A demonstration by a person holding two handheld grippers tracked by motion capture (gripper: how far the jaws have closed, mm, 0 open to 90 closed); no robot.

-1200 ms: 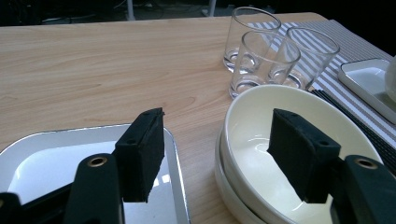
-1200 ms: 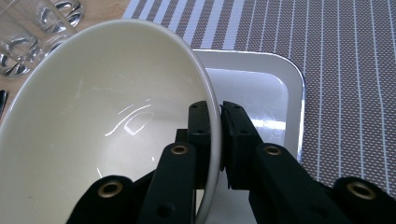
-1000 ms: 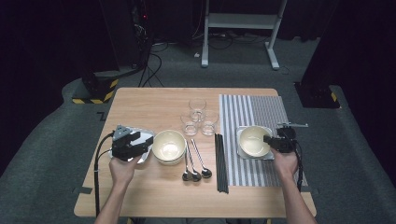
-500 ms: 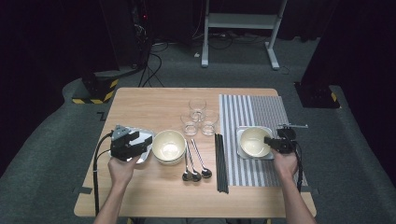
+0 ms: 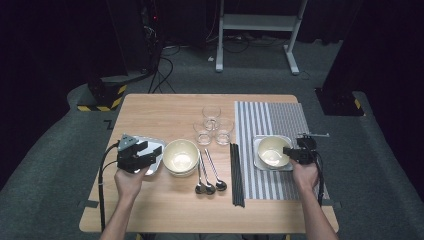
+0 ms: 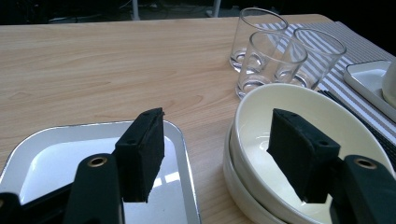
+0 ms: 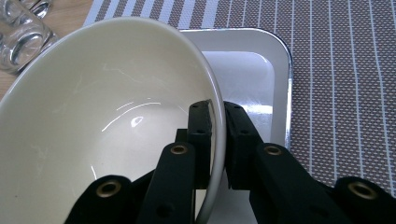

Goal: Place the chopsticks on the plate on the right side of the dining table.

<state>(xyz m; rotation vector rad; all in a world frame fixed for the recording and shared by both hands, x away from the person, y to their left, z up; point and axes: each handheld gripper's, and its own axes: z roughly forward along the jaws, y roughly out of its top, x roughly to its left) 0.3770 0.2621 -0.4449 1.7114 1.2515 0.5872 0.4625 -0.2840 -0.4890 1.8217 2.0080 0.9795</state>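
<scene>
While the left gripper [image 5: 141, 152] is held at 9 o'clock of the table [image 5: 165, 112], jaws spread with nothing between them, it is poised over the left tray [image 5: 156, 145] and the edge of the stacked bowls [image 5: 181, 157]. At 12 o'clock from those bowls three glasses [image 5: 214, 125] are clustered; spoons [image 5: 209, 175] and chopsticks [image 5: 236, 172] are laid toward the centre. At 3 o'clock, on the striped mat [image 5: 280, 117], the cream bowl [image 7: 107, 116] is gripped at its rim by the right gripper [image 7: 218, 140], one pad inside, one outside, and is set over the right tray [image 7: 252, 60].

Step judged: bowl placement on the right tray, release pending. Next move: the bowl is to be seated flat, then the jaws eased off the rim without tipping it.

Bowl: glossy, cream, empty, thin-walled, apparently tilted; rim slip is a risk.
</scene>
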